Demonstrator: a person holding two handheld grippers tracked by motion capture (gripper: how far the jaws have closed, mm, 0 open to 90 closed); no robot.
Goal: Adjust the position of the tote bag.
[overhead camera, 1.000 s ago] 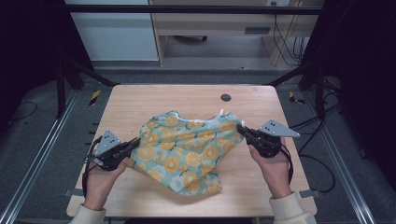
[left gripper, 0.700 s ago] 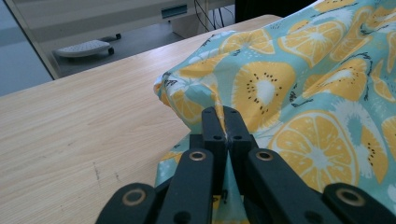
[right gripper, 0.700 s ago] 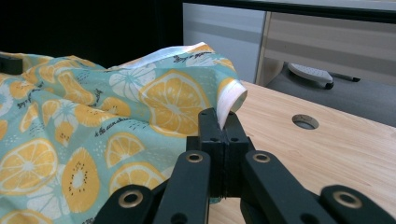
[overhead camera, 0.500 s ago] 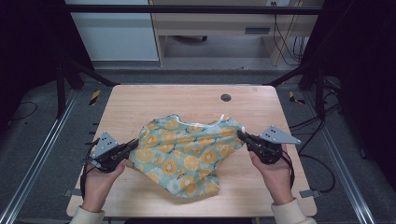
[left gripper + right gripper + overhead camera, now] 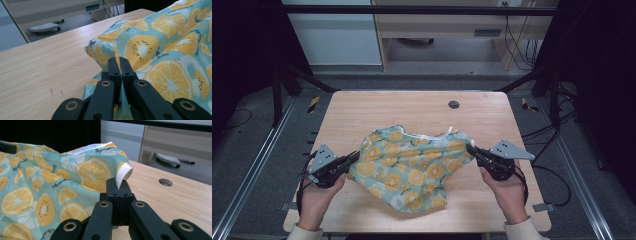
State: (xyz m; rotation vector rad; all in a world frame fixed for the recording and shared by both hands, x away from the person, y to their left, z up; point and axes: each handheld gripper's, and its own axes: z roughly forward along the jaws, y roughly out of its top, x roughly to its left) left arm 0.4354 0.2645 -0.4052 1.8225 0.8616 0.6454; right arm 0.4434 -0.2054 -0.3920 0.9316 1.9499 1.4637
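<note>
Left gripper (image 5: 354, 158), right gripper (image 5: 470, 148) pinch cloth (image 5: 412, 167) between.

Bare tabletop (image 5: 412, 107) beyond the cloth (image 5: 412, 167)

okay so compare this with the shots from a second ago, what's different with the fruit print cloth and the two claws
Little changed. The right claw drew slightly toward the person and outward, taking its edge of the fruit-print cloth with it, so the cloth sits a bit lower on the table and more stretched. Nothing was taken up or let go. The left claw kept its place, and both stay shut on the cloth's opposite edges.
</note>
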